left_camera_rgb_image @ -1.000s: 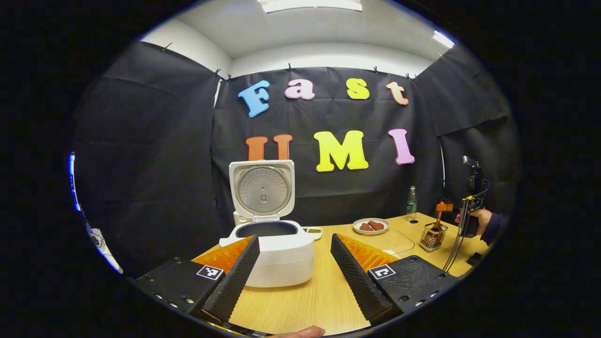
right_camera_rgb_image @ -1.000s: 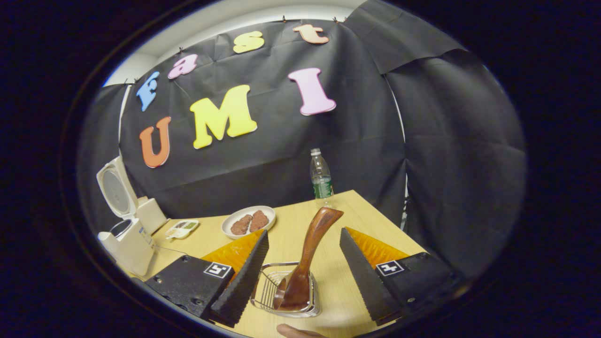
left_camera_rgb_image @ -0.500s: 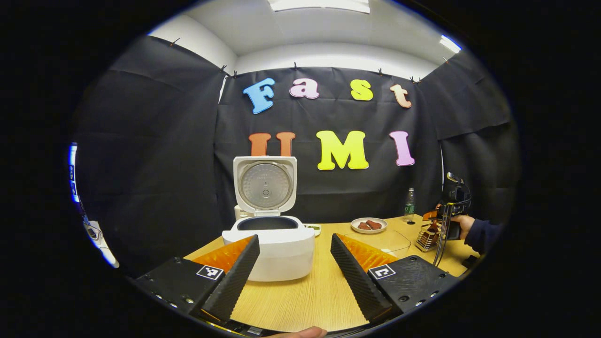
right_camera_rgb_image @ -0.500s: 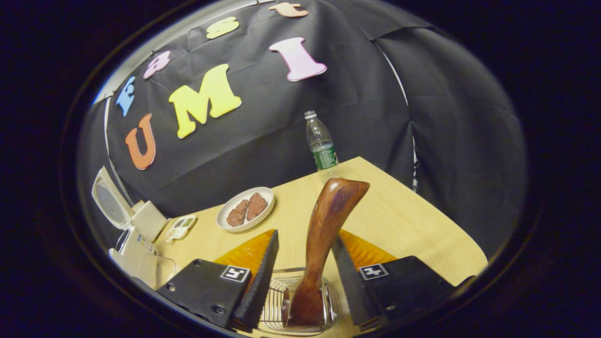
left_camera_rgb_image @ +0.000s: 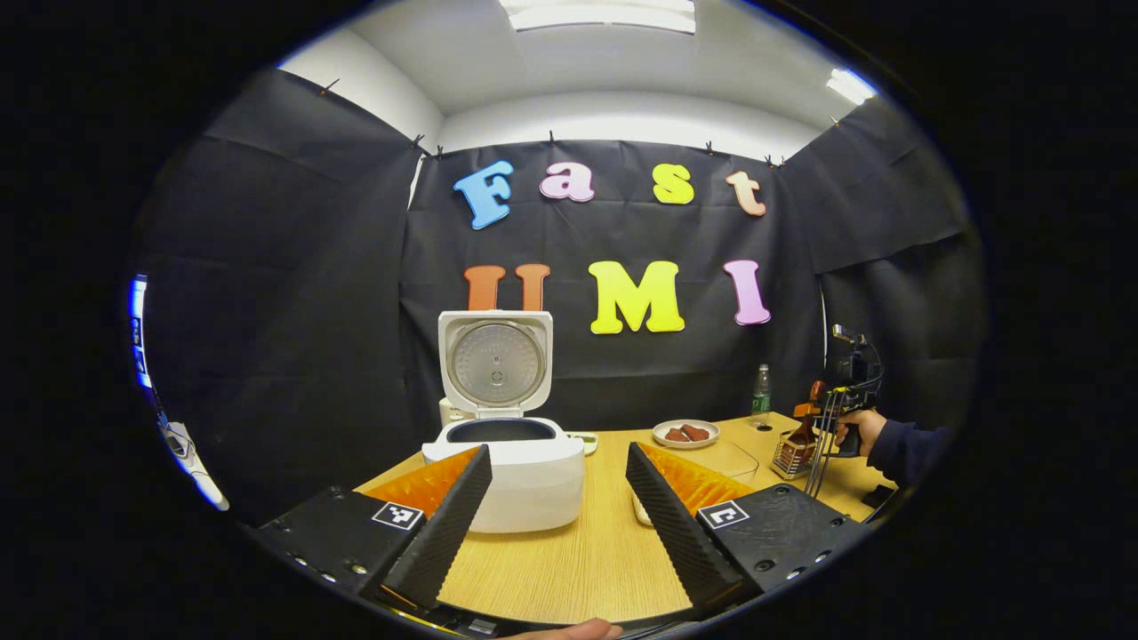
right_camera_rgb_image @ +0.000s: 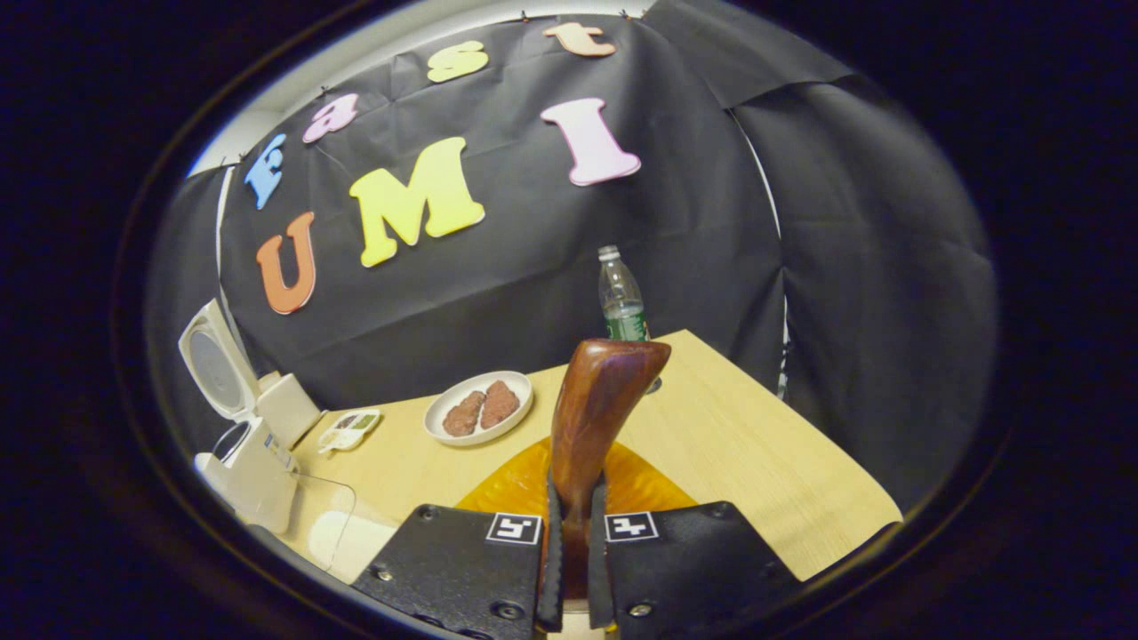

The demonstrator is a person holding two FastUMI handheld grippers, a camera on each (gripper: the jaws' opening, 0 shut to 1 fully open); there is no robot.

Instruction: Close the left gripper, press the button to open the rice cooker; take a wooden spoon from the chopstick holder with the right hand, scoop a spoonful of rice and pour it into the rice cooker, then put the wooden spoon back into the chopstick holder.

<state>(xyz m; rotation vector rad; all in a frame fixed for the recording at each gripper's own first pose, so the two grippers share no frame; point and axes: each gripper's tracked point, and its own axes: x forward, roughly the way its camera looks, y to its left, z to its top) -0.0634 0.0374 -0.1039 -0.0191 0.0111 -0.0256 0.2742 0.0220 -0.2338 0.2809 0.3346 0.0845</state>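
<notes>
Right gripper taking the wooden spoon from the chopstick holder

The rice cooker (left_camera_rgb_image: 502, 462) is standing lid-up at left; the left gripper (left_camera_rgb_image: 556, 516) is hovering with jaws apart. The right gripper (right_camera_rgb_image: 569, 569) is clamping the wooden spoon (right_camera_rgb_image: 591, 418); drawing it straight upward should clear the chopstick holder (left_camera_rgb_image: 789, 453), which the left gripper view is showing far right on the surface (left_camera_rgb_image: 605, 551).

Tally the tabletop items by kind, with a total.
Rice cooker: 1
Wooden spoon: 1
Chopstick holder: 1
Water bottle: 1
Plate of brown food: 1
Small condiment dish: 1
Clear container: 1
Total: 7
</notes>
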